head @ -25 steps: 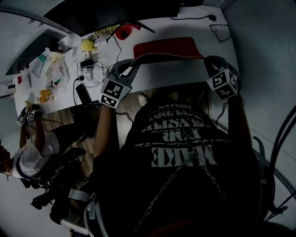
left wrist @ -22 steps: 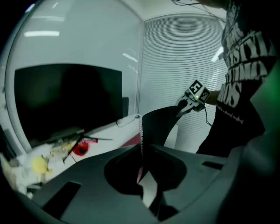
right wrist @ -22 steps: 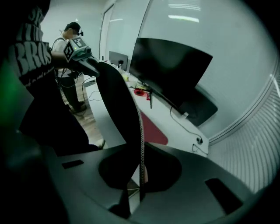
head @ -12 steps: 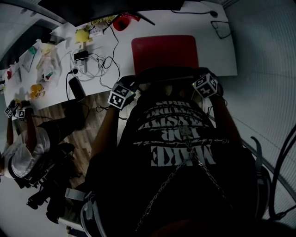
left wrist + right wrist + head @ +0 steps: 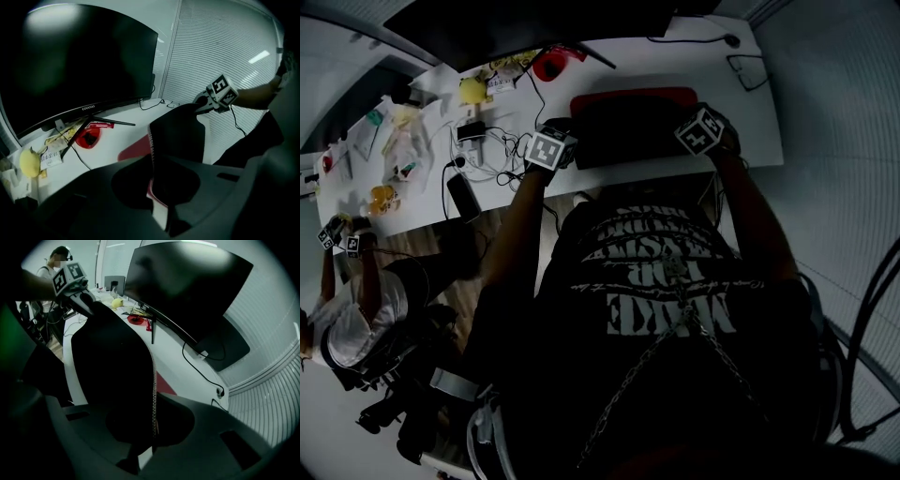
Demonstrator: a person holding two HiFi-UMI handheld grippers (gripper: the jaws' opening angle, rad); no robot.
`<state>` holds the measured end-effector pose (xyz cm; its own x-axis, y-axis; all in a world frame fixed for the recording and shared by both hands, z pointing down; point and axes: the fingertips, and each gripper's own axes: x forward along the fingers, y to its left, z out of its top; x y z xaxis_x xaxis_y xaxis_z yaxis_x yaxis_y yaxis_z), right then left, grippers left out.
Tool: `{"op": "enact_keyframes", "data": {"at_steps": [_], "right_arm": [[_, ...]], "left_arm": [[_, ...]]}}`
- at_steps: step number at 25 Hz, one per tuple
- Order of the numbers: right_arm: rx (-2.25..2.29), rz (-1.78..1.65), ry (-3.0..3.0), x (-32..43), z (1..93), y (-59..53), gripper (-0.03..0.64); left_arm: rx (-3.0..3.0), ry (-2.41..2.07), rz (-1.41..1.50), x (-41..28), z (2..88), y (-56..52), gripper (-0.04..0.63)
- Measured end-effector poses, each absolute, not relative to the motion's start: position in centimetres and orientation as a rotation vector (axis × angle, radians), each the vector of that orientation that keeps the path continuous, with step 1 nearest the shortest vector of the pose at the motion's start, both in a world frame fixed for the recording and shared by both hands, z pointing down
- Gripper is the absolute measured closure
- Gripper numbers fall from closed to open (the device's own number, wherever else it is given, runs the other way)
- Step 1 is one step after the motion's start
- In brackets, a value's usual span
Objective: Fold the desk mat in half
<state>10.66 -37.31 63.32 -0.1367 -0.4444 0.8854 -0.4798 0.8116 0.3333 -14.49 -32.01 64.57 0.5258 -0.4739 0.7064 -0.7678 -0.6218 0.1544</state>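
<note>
The brand name "coocaa" is printed in small light letters on the lower bezel of the monitor (image 5: 88, 108). Large white lettering is printed across the black shirt (image 5: 666, 281), but it cannot be read reliably. Print on the white packet (image 5: 50, 159) is too small to read.

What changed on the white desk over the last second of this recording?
The left tool and right tool, both pinching the red desk mat with black underside, carried its near edge over toward the black curved monitor, so black now covers all but a red far strip. Both grips and the tangled black cables stayed.
</note>
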Motion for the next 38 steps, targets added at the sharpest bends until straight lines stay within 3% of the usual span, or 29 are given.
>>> {"op": "enact_keyframes", "data": {"at_steps": [10,12,13,15,18,21,23,25,27,28,33,38], "right_arm": [[0.673,0.125,-1.726,9.8,70.9,-42.6,0.597],[0.683,0.047,-1.697,9.8,71.4,-42.9,0.57],[0.718,-0.005,-1.692,9.8,70.9,-43.5,0.521],[0.845,-0.097,-1.699,10.4,68.9,-45.4,0.47],[1.058,-0.156,-1.803,12.2,63.7,-47.1,0.446],[1.274,-0.045,-2.068,12.4,55.3,-44.2,0.446],[1.344,0.026,-2.285,11.3,49.6,-40.3,0.446],[1.341,0.055,-2.442,9.7,45.9,-35.9,0.467],[1.327,0.113,-2.507,8.2,45.0,-32.4,0.592],[1.307,0.162,-2.529,7.3,45.1,-31.0,0.606],[1.207,0.442,-2.697,3.9,44.0,-28.2,0.617],[1.264,0.225,-2.715,3.5,40.1,-27.7,0.617]], "left_arm": [[2.139,-0.994,0.812,-14.5,69.8,-36.9,0.571],[2.093,-1.046,0.827,-15.3,70.8,-37.0,0.554],[2.059,-1.082,0.845,-16.0,70.9,-37.0,0.53],[1.975,-1.19,0.92,-18.6,70.5,-37.1,0.477],[1.943,-1.4,0.907,-22.5,67.5,-37.0,0.477],[2.043,-1.542,0.603,-23.1,59.9,-35.2,0.483],[2.184,-1.599,0.385,-21.8,52.6,-33.7,0.53],[2.314,-1.619,0.207,-19.8,46.6,-31.6,0.576],[2.372,-1.621,0.118,-18.1,44.0,-29.7,0.588],[2.383,-1.615,0.094,-17.3,43.4,-29.0,0.588],[2.445,-1.507,0.066,-14.2,42.9,-27.4,0.588],[2.519,-1.427,0.086,-12.5,42.4,-27.0,0.588]]}}
